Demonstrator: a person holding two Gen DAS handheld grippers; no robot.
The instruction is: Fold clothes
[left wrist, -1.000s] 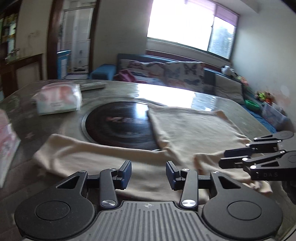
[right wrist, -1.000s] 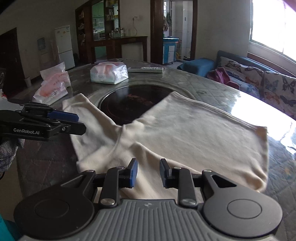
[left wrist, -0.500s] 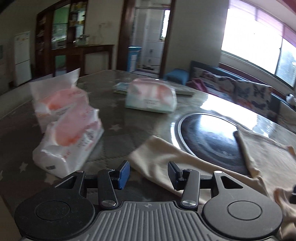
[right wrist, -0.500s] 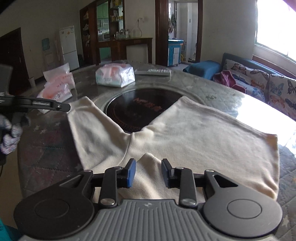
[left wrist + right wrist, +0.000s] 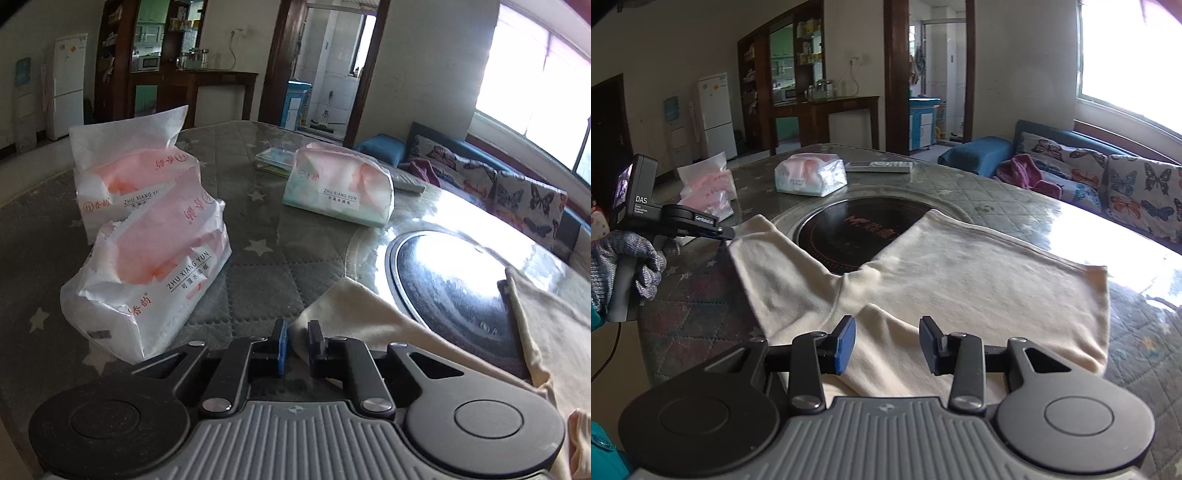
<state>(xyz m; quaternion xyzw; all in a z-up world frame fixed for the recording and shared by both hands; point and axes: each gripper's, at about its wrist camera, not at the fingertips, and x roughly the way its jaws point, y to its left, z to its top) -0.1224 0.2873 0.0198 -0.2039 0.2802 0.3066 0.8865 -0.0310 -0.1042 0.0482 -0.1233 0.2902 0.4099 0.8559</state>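
A cream long-sleeved garment [image 5: 960, 273] lies flat on the table, one sleeve [image 5: 764, 258] stretched to the left. In the left wrist view my left gripper [image 5: 297, 343] is shut on the end of that sleeve [image 5: 354, 310]. The right wrist view shows the left gripper [image 5: 726, 233] at the sleeve's cuff. My right gripper [image 5: 888, 345] is open over the garment's near edge, with cloth beneath the fingers and nothing held.
Two pink tissue packs [image 5: 147, 266] lie left of the sleeve and a third pack [image 5: 340, 188] further back. A black round hob [image 5: 857, 229] is set in the quilted table [image 5: 258, 236]. A sofa [image 5: 1108, 181] stands behind.
My left gripper swung left to the sleeve end and closed on it. My right gripper opened wider and stayed over the garment's near edge.
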